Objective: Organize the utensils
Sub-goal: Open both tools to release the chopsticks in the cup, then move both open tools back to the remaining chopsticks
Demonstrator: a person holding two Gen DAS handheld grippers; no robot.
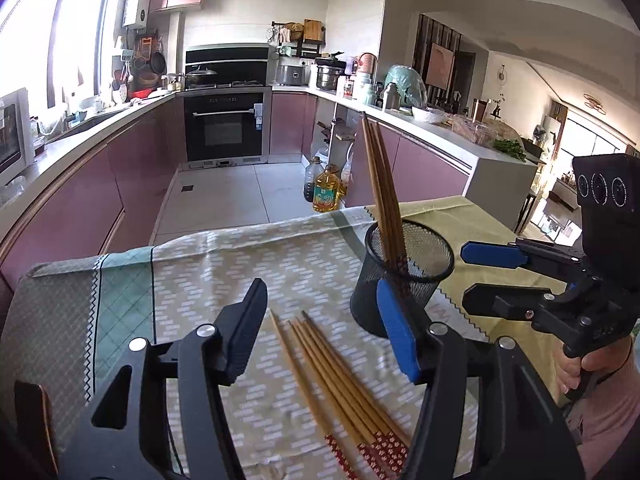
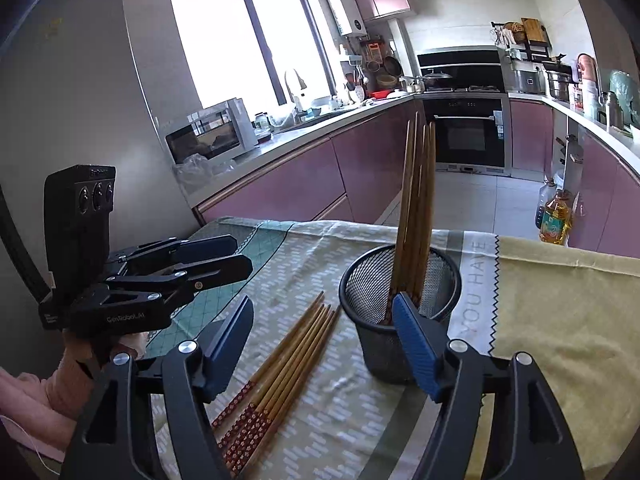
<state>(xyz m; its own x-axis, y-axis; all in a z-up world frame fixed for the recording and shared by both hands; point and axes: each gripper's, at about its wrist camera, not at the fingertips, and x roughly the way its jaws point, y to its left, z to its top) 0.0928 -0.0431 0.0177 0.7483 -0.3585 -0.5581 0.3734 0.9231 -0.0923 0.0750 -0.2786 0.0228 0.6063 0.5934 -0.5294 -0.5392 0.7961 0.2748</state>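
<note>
A kitchen table, mid-sort: several chopsticks [image 1: 382, 184] already stand tips-up in the black mesh holder [image 1: 416, 276], while a loose bundle of chopsticks [image 1: 340, 384] lies on the patterned tablecloth [image 1: 280, 256] just beside it. My left gripper [image 1: 324, 328] hovers over the bundle, jaws wide and empty; my right gripper [image 2: 324, 344] is likewise spread wide, holding nothing. The next move, as I judge it, calls for lowering onto the bundle, closing across the shafts, then standing them in the holder.

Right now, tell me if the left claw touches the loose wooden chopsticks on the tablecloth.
Apart: right wrist view shows the left claw raised clear above the chopsticks.
</note>
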